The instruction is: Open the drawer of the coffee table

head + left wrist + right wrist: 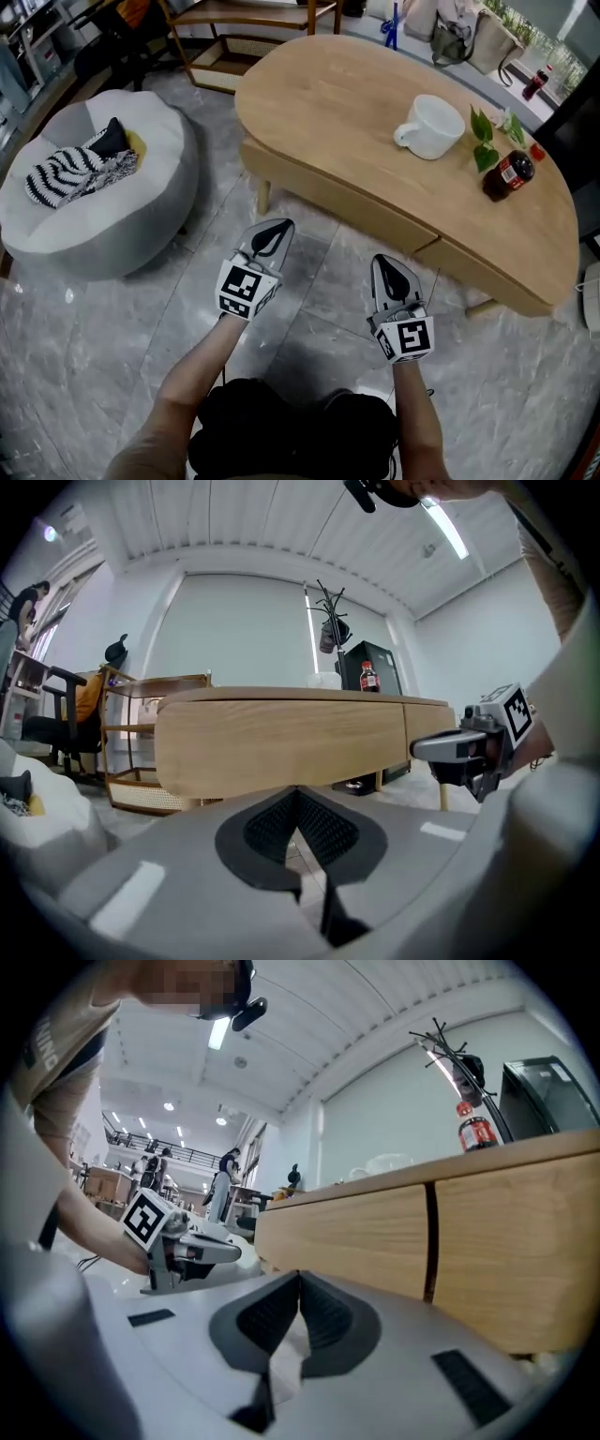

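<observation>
- The low oval counter of light wood [328,103] stands on a grey marble-look floor [84,375].
- Along its near side runs the flat wooden drawer face [398,228]. It is split by a dark vertical seam and sits flush with the counter's side, so the drawer is shut.
- The left gripper [277,230] has its jaws pressed together with nothing between them. It is held over the floor in front of the drawer face, near it but not touching.
- The right gripper [386,267] also has its jaws pressed together on nothing. It is beside the left one, just short of the seam and clear of the wood.
- In the left gripper view the shut jaws point at the wooden side, and the right gripper [450,747] shows off to the right.
- In the right gripper view the seam stands just right of the shut jaws, and the left gripper [216,1252] shows at the left.
- On the counter top are a large white mug [431,127], a green leafy sprig [485,141] and a dark cola bottle with a red cap [509,175], all well back from the near edge.
- A round grey pouf [112,216] sits to the left of the counter with a black-and-white striped cloth [70,173] on it.
</observation>
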Demonstrator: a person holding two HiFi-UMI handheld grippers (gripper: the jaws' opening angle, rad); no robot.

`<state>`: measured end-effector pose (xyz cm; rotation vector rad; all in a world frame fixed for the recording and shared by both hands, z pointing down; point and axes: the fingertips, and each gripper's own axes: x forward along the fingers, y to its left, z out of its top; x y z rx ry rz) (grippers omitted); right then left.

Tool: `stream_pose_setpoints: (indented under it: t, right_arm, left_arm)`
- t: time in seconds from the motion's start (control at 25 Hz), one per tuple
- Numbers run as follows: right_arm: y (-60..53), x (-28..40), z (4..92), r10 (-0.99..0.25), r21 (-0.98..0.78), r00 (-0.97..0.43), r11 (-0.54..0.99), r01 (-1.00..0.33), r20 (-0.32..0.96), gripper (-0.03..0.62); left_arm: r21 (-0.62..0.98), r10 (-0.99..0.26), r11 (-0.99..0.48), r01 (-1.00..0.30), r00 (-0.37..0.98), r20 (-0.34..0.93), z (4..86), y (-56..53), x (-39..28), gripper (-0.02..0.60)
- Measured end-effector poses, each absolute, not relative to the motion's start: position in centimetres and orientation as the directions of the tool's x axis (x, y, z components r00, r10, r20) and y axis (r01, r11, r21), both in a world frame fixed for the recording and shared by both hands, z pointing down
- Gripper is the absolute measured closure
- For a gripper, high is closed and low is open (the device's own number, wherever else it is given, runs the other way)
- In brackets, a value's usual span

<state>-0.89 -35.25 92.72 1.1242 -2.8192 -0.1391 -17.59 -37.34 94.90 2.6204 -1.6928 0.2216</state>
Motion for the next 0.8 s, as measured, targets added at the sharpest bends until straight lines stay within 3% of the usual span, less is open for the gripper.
stream_pose_setpoints:
  t: [0.36, 0.64, 0.72, 0.8]
  right_arm:
    - [-35.2, -0.9, 92.1, -0.69, 0.226, -0.722, 0.714, -0.663, 0.061, 0.588]
    - [-34.7, -0.4, 91.2, -0.73, 0.205, -0.683, 0.674, -0.709, 0.038, 0.588]
    - [-34.4, 0.0, 91.1, -0.747, 0.212, -0.665, 0.654, -0.726, 0.029, 0.588]
    - [-34.3, 0.5, 91.3, -0.757, 0.204, -0.653, 0.643, -0.739, 0.022, 0.588]
  left_arm:
    - [0.029, -0.874, -0.474, -0.88, 0.474, 0.108, 95.3, -37.2, -16.2, 0.575]
    - [0.072, -0.866, -0.482, -0.873, 0.488, 0.107, 96.2, -37.7, -14.8, 0.575]
    - [0.152, -0.872, -0.466, -0.872, 0.481, 0.091, 96.3, -38.0, -15.1, 0.575]
    - [0.411, -0.882, -0.418, -0.81, 0.471, 0.03, 96.5, -38.3, -15.8, 0.575]
